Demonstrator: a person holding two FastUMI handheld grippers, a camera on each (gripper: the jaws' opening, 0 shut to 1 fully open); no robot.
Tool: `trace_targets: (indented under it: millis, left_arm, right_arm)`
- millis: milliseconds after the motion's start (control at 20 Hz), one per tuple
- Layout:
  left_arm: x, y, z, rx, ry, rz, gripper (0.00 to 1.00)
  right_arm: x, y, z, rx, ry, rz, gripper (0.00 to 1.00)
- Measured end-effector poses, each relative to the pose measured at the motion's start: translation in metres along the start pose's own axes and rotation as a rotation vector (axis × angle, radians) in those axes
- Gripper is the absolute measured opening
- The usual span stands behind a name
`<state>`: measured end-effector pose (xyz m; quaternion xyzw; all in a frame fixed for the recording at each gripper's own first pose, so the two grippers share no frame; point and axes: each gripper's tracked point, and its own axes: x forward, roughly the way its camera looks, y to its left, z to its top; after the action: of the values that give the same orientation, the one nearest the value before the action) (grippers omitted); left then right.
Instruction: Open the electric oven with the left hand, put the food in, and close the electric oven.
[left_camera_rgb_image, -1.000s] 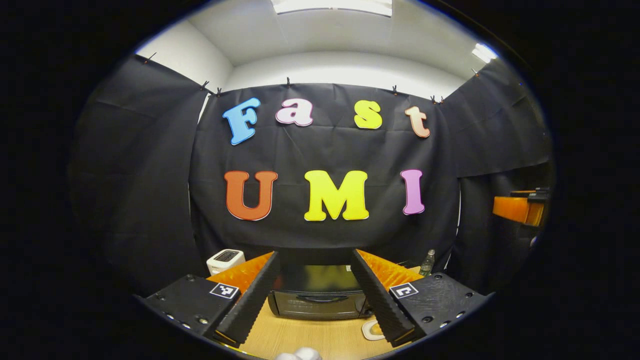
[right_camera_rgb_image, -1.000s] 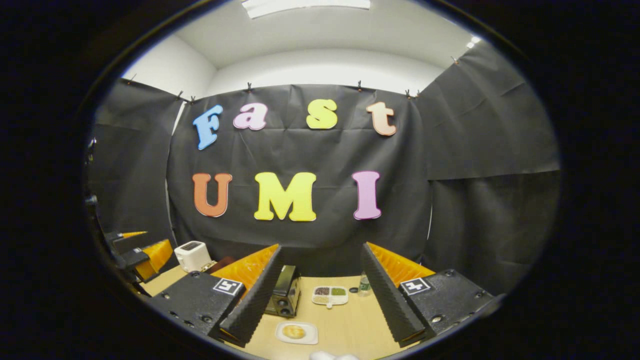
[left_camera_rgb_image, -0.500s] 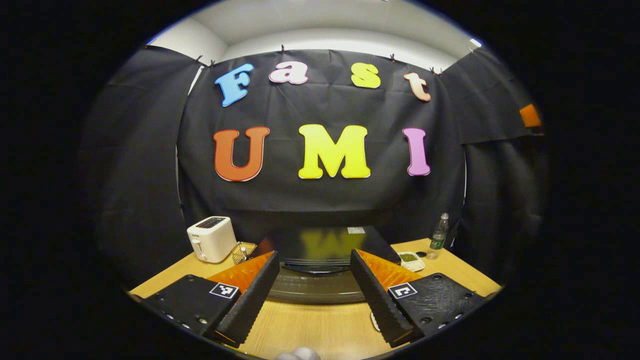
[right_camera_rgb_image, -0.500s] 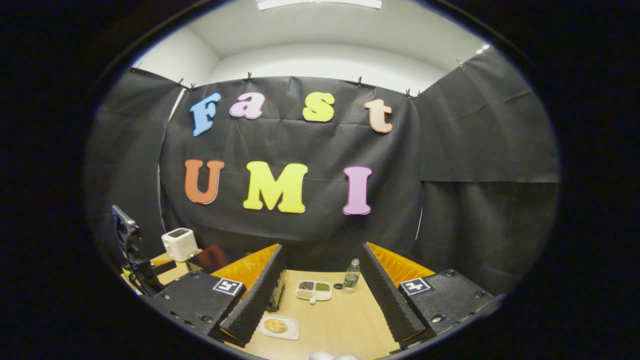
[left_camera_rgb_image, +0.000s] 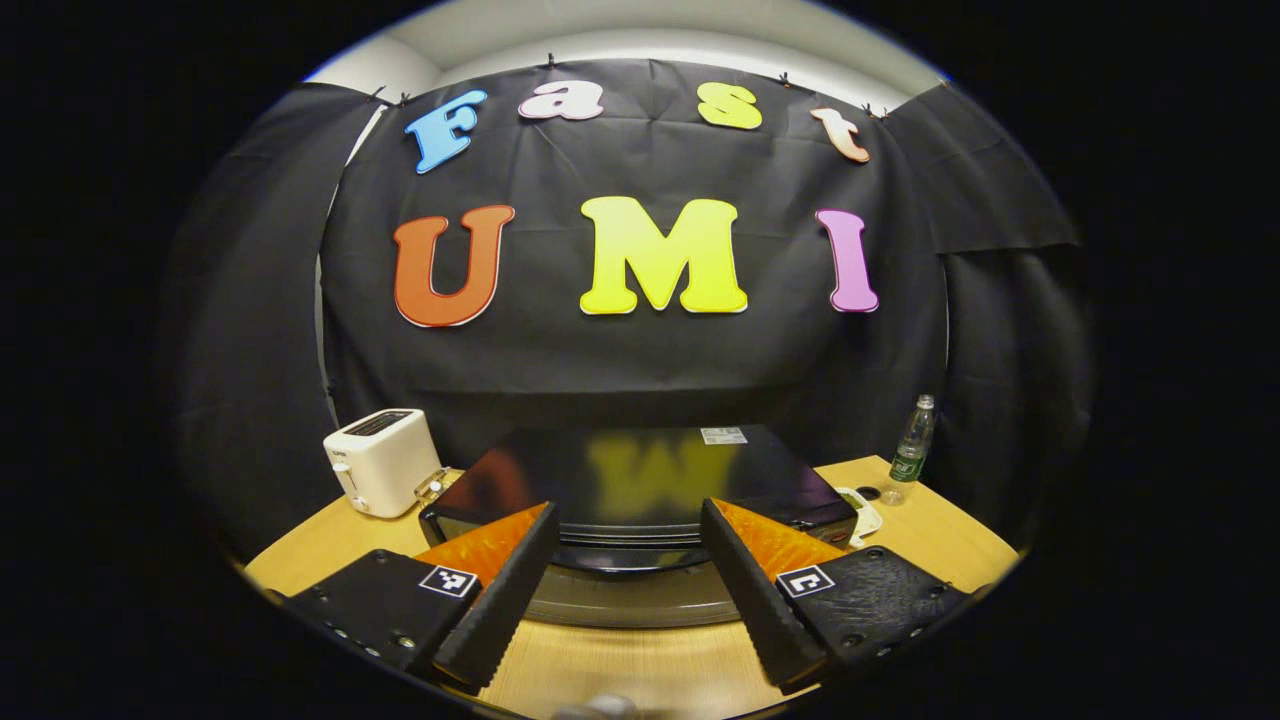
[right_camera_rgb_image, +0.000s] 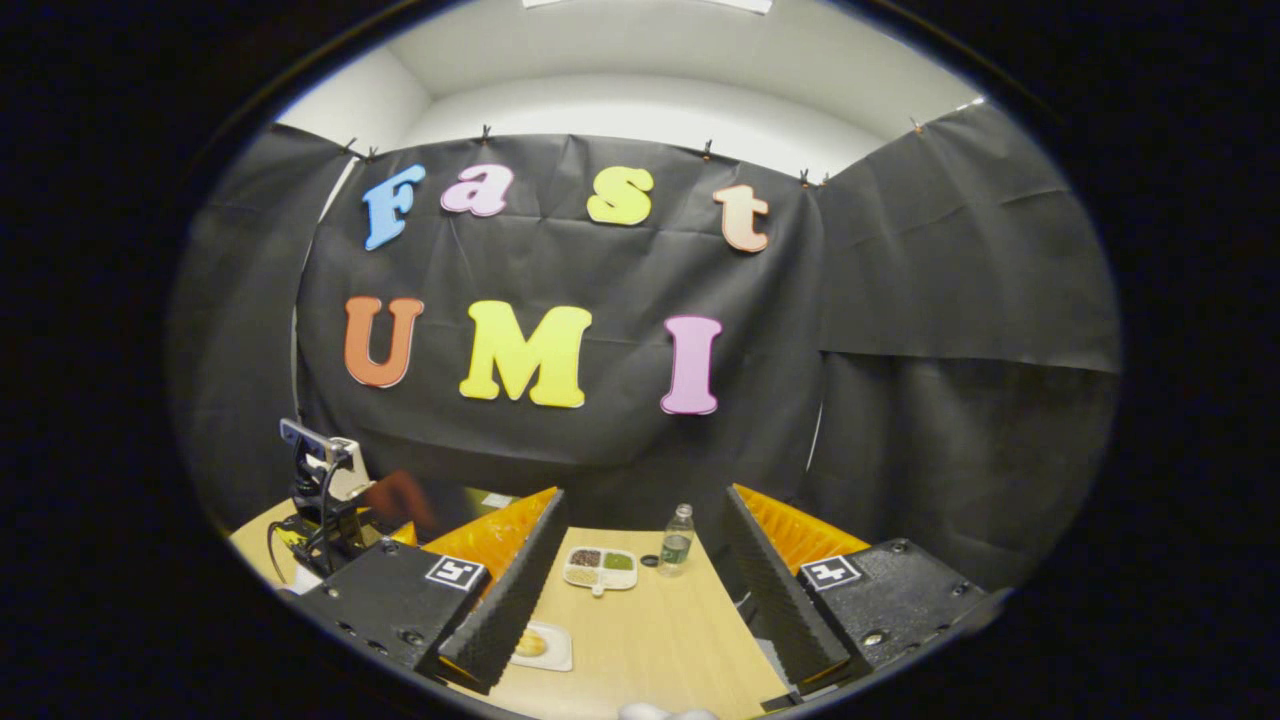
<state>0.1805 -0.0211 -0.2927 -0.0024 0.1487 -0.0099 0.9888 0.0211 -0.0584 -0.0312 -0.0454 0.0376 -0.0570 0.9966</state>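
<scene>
Black oven (left_camera_rgb_image: 640, 480) sits straight ahead of my left gripper (left_camera_rgb_image: 625, 575), jaws spread, door shut; I'm on the approach and next must catch the handle. Right gripper (right_camera_rgb_image: 645, 585) gapes empty; food (right_camera_rgb_image: 531, 643) lies near-left

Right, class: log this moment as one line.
stage: approaching oven | left tongs: open, facing oven | oven door: shut | right tongs: open, empty | food on plate
</scene>
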Motion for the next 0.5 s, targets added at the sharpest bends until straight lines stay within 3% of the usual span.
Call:
trace_targets:
  millis: [500]
  left_arm:
    - [0.023, 0.01, -0.026, 0.03, 0.091, 0.022, 0.96]
  right_arm:
    - [0.005, 0.002, -0.016, 0.019, 0.047, -0.002, 0.99]
